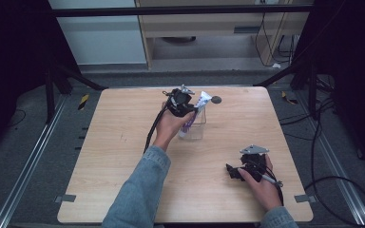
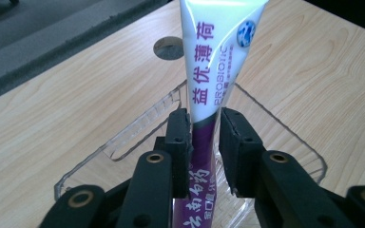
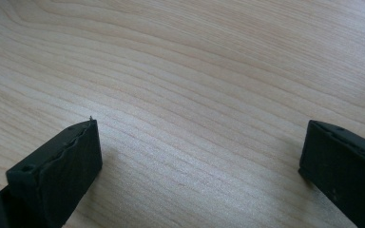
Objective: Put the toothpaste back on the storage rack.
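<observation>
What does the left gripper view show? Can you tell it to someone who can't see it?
A white and purple toothpaste tube stands in a clear plastic box on a light wooden table, between the two black jaws of the left gripper. One jaw touches the tube, and a thin gap shows beside the other. A round grey hole lies in the table behind the box.

A white-and-purple toothpaste tube [image 1: 192, 115] is stood tilted in a clear plastic box [image 1: 198, 130] near the far middle of the pale wooden counter [image 1: 119, 156]. The left tool [image 1: 186, 105] is placed at the tube; the right tool [image 1: 233, 172] is rested well apart, near the front right.
</observation>
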Demonstrator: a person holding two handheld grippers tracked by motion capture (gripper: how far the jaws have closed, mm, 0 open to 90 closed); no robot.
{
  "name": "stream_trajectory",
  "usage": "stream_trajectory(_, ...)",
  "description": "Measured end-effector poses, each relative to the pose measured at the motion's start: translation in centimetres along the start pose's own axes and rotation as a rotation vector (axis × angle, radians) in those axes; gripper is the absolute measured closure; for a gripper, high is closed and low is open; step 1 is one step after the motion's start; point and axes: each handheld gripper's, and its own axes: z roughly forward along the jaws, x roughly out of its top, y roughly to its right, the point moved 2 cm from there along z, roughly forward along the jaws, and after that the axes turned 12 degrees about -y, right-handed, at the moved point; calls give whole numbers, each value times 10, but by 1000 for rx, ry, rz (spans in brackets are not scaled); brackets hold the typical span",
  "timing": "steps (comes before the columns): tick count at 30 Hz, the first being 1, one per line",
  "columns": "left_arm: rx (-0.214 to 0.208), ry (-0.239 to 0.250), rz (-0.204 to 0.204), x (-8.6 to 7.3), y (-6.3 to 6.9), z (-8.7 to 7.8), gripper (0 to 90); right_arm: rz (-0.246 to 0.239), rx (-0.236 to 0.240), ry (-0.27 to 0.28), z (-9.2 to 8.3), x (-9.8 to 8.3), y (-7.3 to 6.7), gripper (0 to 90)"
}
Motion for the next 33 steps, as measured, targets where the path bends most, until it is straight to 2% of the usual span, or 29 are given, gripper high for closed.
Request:
stream_trajectory(6,22,25,21,-1,3,-12,688,2,0,-2,0,0,0,4)
stream_trajectory(15,42,42,49,-7,6,-26,576,1,-1,-2,0,0,0,4)
stream_trajectory(20,64,66,42,-12,7,-35,452,2,-1,-1,0,0,0,6)
stream_trajectory(23,55,79,31,-17,6,-40,376,3,-3,1,0,0,-1,6)
stream_trajectory(33,31,72,48,-23,11,-49,154,2,-3,0,0,-1,-1,6)
